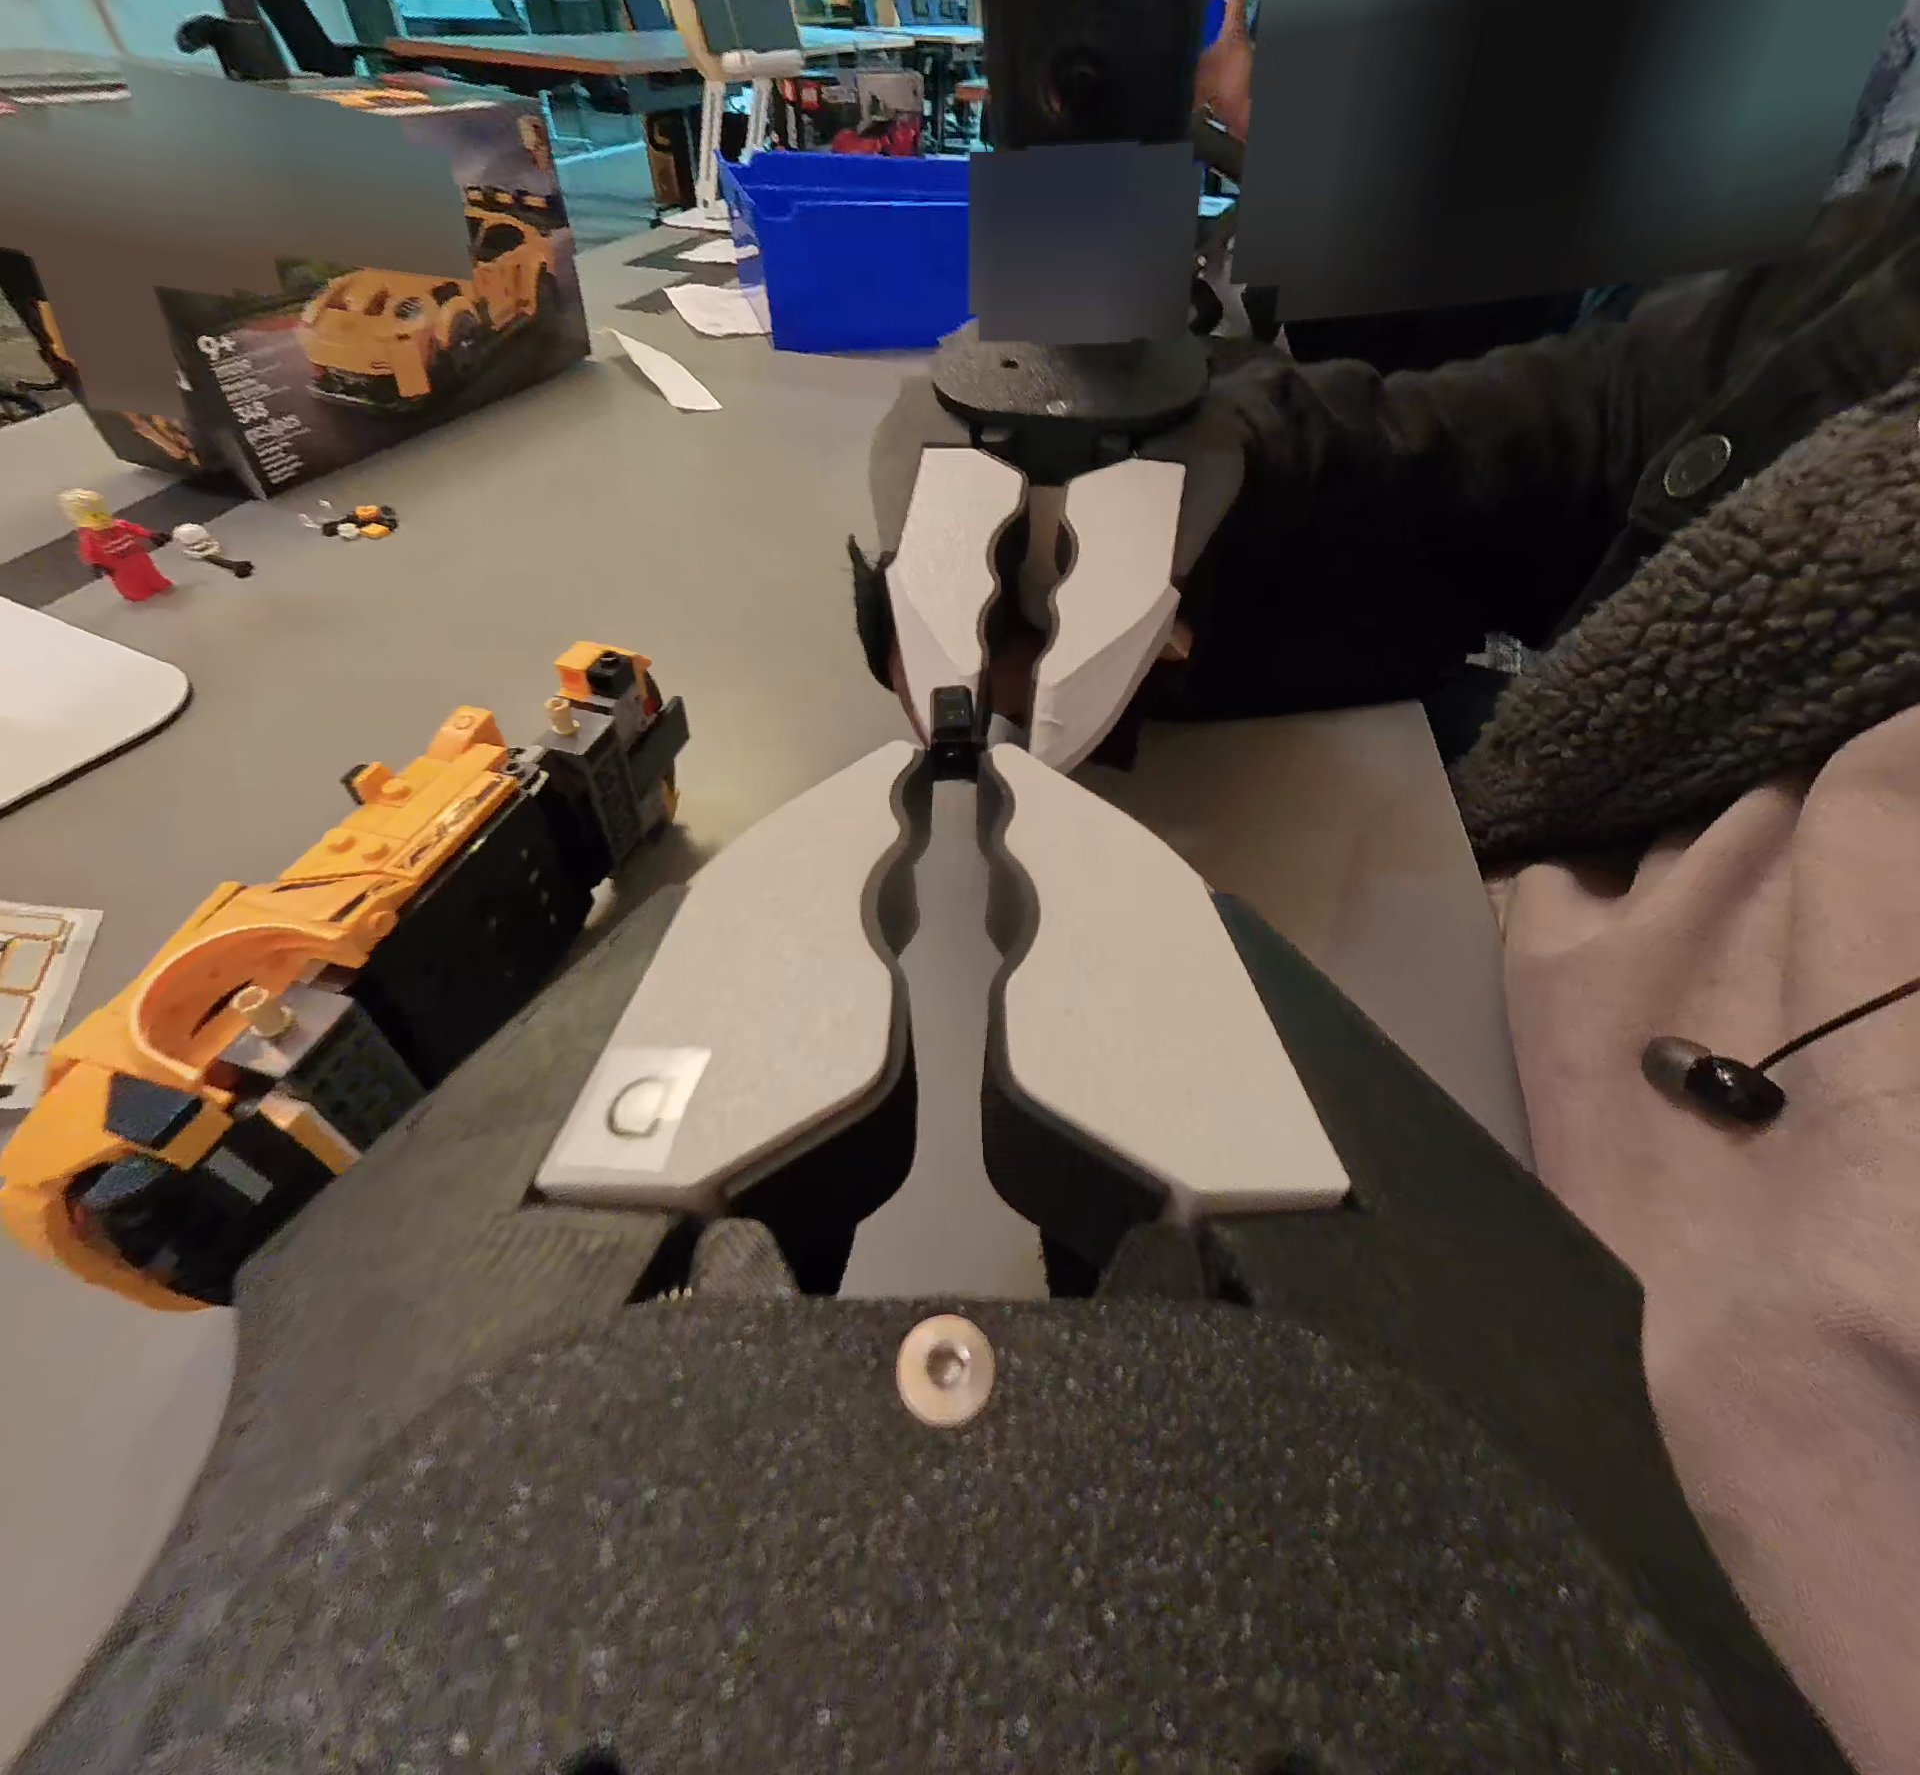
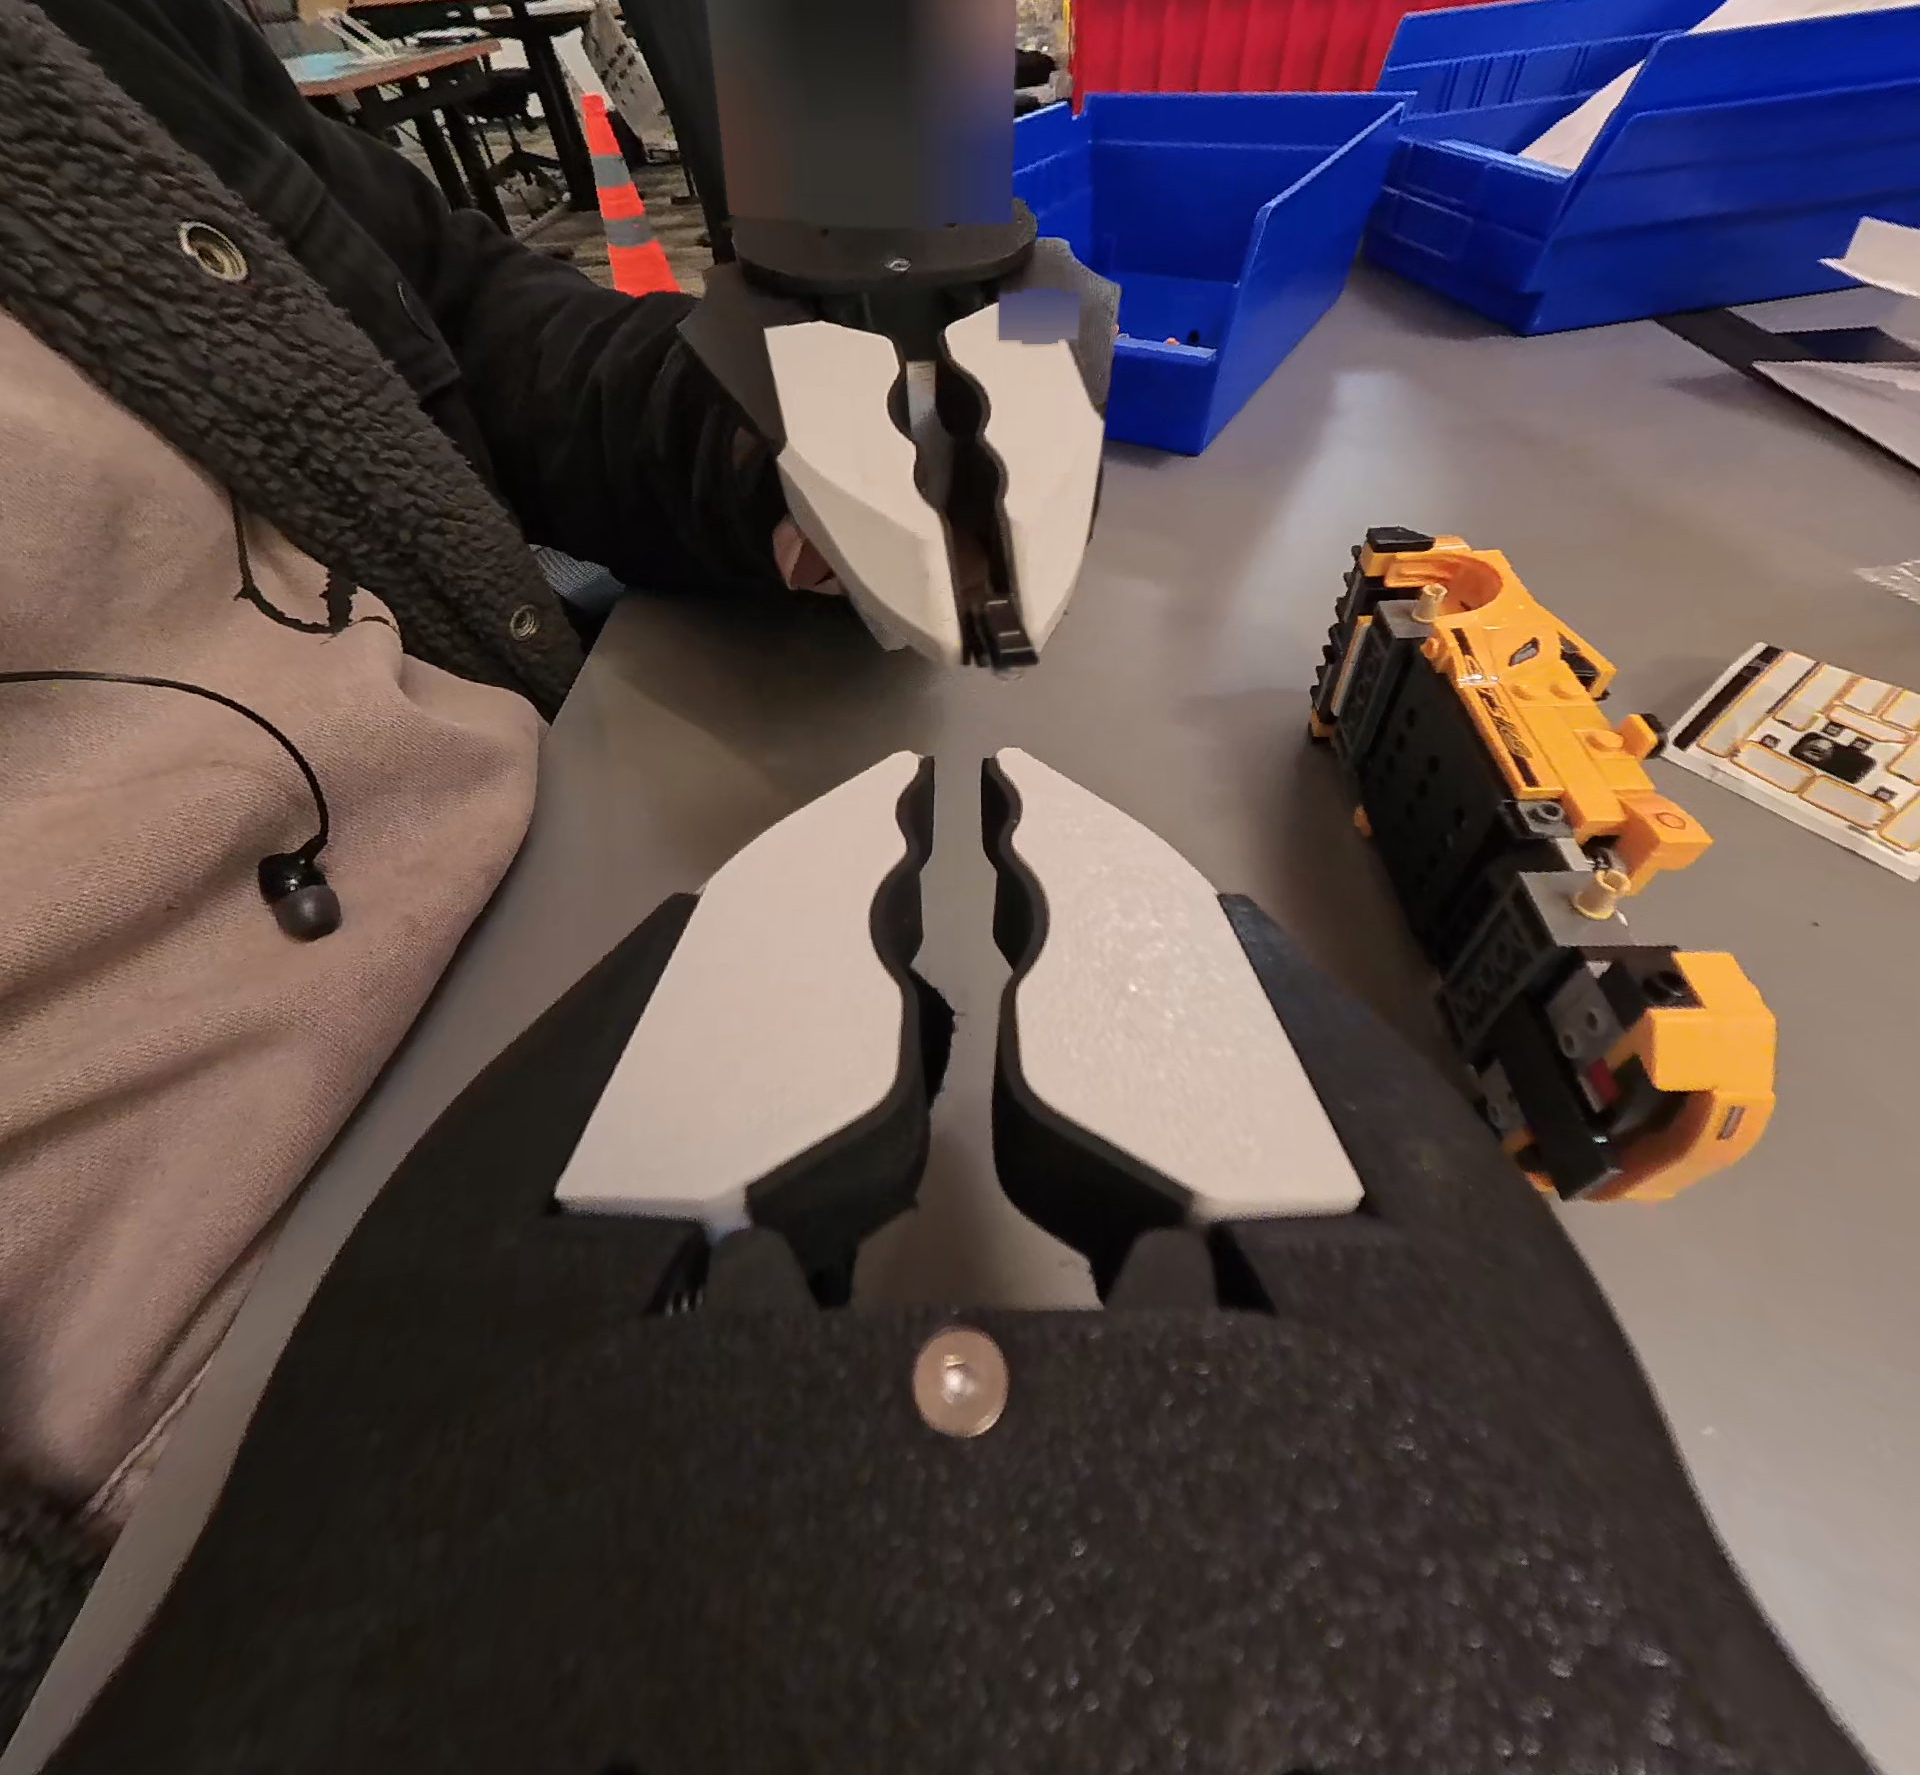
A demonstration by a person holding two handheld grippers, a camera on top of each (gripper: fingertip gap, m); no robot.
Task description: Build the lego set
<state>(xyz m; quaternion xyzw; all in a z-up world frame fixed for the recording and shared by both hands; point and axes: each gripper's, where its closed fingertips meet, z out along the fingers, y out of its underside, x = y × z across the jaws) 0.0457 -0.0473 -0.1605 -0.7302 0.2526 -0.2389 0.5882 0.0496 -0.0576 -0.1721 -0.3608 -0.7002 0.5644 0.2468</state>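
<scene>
My left gripper (image 1: 951, 761) is shut on a small black lego piece (image 1: 954, 723) at its fingertips. It is held above the grey table (image 1: 644, 499). The piece also shows in the right wrist view (image 2: 1003, 636), in the left gripper (image 2: 982, 655). My right gripper (image 2: 956, 769) faces it tip to tip, a short gap away, with its jaws slightly apart and empty; it also shows in the left wrist view (image 1: 997, 697). The orange and black lego car (image 1: 343, 946) lies on its side on the table, away from both grippers (image 2: 1538, 852).
A sticker sheet (image 2: 1818, 749) lies beside the car. The set's box (image 1: 343, 343), a red minifigure (image 1: 120, 546) and a few loose small pieces (image 1: 358, 520) are farther back. Blue bins (image 2: 1195, 250) and a red bin (image 2: 1330, 0) stand behind. A person's torso is close by.
</scene>
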